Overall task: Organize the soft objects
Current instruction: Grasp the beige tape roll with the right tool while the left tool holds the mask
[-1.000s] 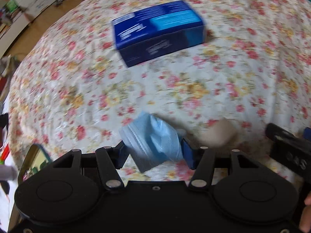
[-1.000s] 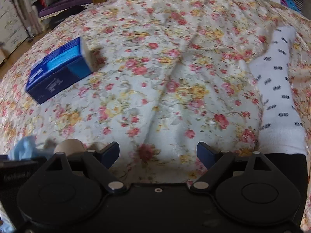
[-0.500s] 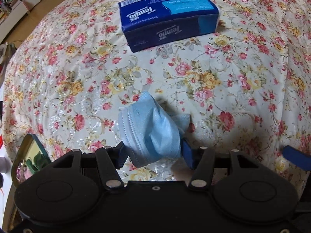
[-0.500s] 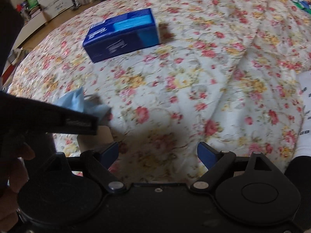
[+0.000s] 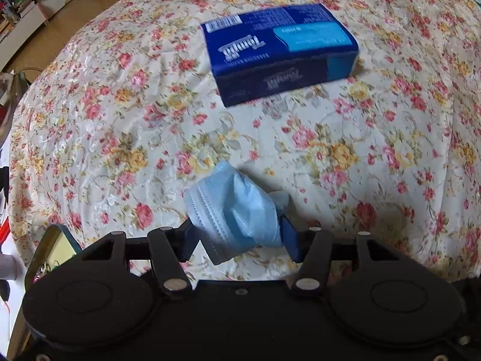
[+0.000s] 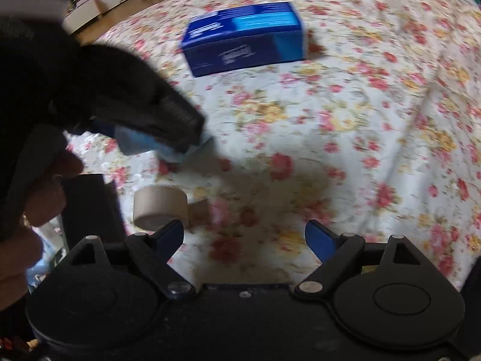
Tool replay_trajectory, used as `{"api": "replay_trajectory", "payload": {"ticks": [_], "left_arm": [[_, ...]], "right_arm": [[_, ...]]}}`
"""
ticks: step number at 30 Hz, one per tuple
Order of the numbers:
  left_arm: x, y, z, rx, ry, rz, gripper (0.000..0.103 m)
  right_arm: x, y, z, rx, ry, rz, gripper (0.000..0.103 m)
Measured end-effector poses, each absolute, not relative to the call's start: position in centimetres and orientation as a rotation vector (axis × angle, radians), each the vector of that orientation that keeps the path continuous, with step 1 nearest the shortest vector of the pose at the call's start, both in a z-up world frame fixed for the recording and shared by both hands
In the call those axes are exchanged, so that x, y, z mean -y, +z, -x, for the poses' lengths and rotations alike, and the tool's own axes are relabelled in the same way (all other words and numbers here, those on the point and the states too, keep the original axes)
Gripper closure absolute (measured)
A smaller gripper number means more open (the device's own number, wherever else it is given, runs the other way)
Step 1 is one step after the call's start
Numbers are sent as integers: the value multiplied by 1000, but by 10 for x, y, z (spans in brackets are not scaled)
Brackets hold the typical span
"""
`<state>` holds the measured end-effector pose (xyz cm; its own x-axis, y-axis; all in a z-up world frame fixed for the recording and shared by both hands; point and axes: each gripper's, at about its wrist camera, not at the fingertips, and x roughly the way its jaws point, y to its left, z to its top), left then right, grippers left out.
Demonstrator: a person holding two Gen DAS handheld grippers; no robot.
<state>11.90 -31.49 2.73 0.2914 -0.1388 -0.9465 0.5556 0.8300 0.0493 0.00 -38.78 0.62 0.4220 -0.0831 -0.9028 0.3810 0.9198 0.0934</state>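
- Two grippers on record. Left gripper [image 5: 239, 239]: jaws narrow, clamped on a crumpled blue face mask [image 5: 237, 207], carried just above the floral bedspread [image 5: 90, 138]. Right gripper [image 6: 244, 239]: jaws wide, nothing between them.
- One task item in hand: the face mask, bunched between the blue pads, most of it sticking out ahead of the fingertips, part hanging below.
- One tissue pack [image 5: 281, 52], dark blue, lying flat farther up the bedspread, well apart from the mask; a likely gathering point, judged only from the layout.
- One roll of tan tape [image 6: 160, 207], on its side, just beside the right gripper's left finger.
- Risk, slip: the grip pinches only a fold of thin fabric; a quick swing could pull the mask free short of its place.
- Risk, snag: the dangling edge could drag on the quilted cover and tug loose.
- Risk, collision: in the right wrist view the left gripper and the person's hand [image 6: 36, 207] crowd the left side, close to the right gripper's path; the two could knock together.
- Obstruction: none between mask and tissue pack; the tape sits clear of that line.
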Motion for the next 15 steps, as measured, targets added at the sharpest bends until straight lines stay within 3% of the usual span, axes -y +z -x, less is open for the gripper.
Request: {"api": "replay_trajectory", "payload": {"ticks": [15], "left_arm": [[269,66,-144,-1127,-401,-384,49]], "right_arm": [[347,-1,-15,-1140,-222,-227,15]]}}
